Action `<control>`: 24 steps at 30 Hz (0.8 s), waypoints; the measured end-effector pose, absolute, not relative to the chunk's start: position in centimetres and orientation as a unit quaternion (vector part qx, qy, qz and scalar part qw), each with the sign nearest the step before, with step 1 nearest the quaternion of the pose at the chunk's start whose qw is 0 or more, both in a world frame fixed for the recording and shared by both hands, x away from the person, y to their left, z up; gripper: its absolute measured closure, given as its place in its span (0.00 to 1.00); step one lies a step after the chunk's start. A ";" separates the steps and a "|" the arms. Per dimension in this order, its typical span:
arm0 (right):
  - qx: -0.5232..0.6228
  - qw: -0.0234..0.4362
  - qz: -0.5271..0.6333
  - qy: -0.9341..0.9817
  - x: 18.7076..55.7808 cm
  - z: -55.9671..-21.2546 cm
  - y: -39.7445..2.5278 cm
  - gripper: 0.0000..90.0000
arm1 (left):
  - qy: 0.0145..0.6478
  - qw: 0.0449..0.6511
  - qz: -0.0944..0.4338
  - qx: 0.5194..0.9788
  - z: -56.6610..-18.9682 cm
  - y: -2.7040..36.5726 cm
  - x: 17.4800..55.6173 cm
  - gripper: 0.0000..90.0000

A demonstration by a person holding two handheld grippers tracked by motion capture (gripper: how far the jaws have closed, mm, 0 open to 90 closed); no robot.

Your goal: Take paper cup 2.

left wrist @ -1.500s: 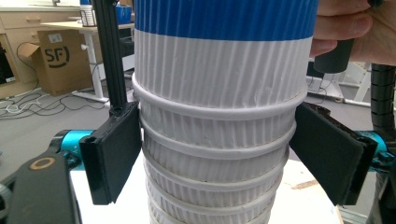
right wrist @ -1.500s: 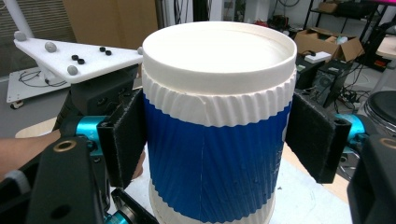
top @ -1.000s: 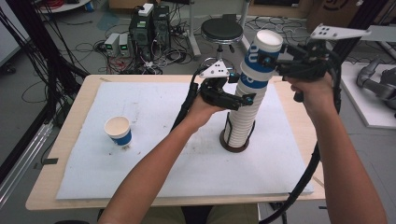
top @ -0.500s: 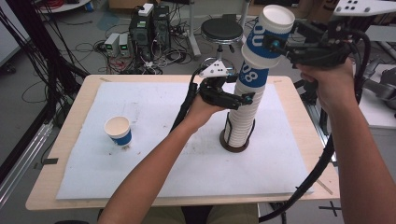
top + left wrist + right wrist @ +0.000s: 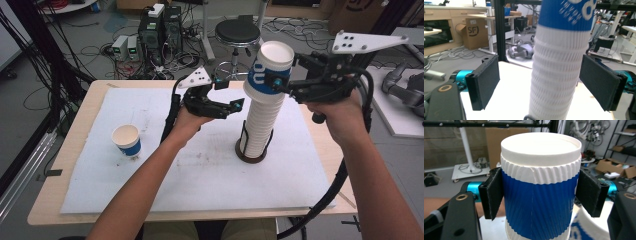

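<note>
Right gripper (image 5: 281, 84) clamps both jaws on the top cup (image 5: 540, 187) of the cup stack (image 5: 260, 125). Left gripper (image 5: 235, 105), jaws spread apart, sits beside that stack. Far to its left a single cup (image 5: 127, 140) stands on the table (image 5: 65, 165).

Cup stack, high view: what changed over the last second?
The left gripper let go of the cup stack and backed off left, jaws now open beside it. The right gripper, shut on the top cup, lifted it, then came back lower. Single cup and stack base unchanged.
</note>
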State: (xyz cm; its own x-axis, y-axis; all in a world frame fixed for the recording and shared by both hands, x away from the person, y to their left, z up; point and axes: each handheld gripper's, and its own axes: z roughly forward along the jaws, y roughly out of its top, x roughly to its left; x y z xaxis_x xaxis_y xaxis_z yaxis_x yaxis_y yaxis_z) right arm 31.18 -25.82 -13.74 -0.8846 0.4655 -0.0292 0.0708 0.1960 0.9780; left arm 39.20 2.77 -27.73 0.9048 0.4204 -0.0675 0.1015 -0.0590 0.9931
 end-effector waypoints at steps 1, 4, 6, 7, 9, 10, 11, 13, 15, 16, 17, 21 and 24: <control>0.175 0.159 0.608 0.758 31.1 -14.1 -25.5 0.32 | 0.184 0.660 0.121 0.719 -27.9 3.3 39.1 0.18; 0.168 0.148 0.602 0.766 30.9 -14.9 -24.6 0.32 | 0.186 0.651 0.127 0.725 -28.4 4.8 38.5 0.18; 0.165 0.143 0.599 0.770 30.8 -15.5 -24.0 0.32 | 0.185 0.646 0.133 0.728 -28.7 5.8 38.2 0.18; 0.164 0.142 0.598 0.772 30.8 -15.9 -23.8 0.32 | 0.186 0.645 0.135 0.729 -28.8 6.3 37.9 0.18; 0.161 0.138 0.593 0.777 30.8 -16.8 -23.4 0.31 | 0.185 0.638 0.141 0.734 -29.1 7.1 37.4 0.18; 0.162 0.137 0.590 0.779 30.8 -17.2 -23.3 0.31 | 0.182 0.635 0.148 0.736 -29.2 7.6 37.1 0.18; 0.158 0.135 0.590 0.780 30.8 -18.0 -23.3 0.31 | 0.182 0.634 0.151 0.736 -29.4 8.0 36.8 0.18; 0.156 0.123 0.593 0.780 30.8 -19.4 -23.3 0.31 | 0.183 0.628 0.155 0.740 -29.7 8.7 36.3 0.18; 0.157 0.113 0.594 0.781 30.7 -20.8 -23.2 0.31 | 0.183 0.619 0.161 0.746 -30.0 9.3 35.9 0.18; 0.154 0.107 0.592 0.783 30.6 -21.5 -23.2 0.31 | 0.185 0.617 0.162 0.748 -30.2 9.6 35.7 0.18; 0.156 0.103 0.591 0.785 30.5 -22.2 -23.1 0.31 | 0.186 0.614 0.164 0.749 -30.3 9.9 35.5 0.18; 0.150 0.098 0.584 0.792 30.3 -25.1 -22.9 0.31 | 0.190 0.609 0.166 0.752 -30.8 11.0 34.7 0.18; 0.156 0.096 0.578 0.795 30.4 -27.0 -22.7 0.31 | 0.196 0.598 0.169 0.759 -31.2 11.7 34.4 0.18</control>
